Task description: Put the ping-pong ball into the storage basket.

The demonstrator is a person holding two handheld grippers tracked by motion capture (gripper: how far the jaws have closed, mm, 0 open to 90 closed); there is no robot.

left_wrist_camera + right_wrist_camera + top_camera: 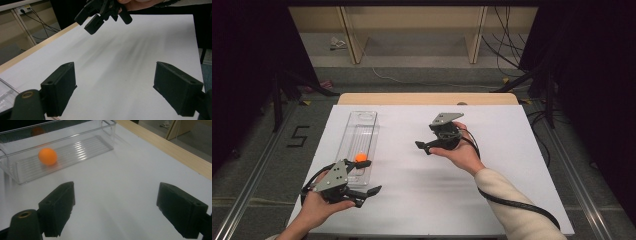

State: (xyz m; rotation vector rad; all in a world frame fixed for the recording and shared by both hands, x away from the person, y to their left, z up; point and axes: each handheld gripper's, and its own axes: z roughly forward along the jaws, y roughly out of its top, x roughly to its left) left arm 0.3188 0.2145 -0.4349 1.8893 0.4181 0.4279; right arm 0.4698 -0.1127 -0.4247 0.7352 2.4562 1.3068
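Observation:
An orange ball (361, 157) lies inside a long clear plastic tray (362, 120) on the left of the white table, near the tray's near end. My left gripper (368, 196) hovers just in front of the tray's near end, pointing right, open and empty. In the left gripper view, the left gripper (117, 90) has only bare white table between its jaws. My right gripper (424, 147) is held mid-table, pointing left towards the tray, open and empty. The right gripper view looks past the right gripper (117, 210) at the ball (47, 156) in the tray (82, 150).
A white sheet (492, 165) covers the table, with a wooden edge (427, 98) at the far side. The other hand's gripper (100, 15) shows at the top of the left gripper view. Cables and dark stands sit on the floor beyond.

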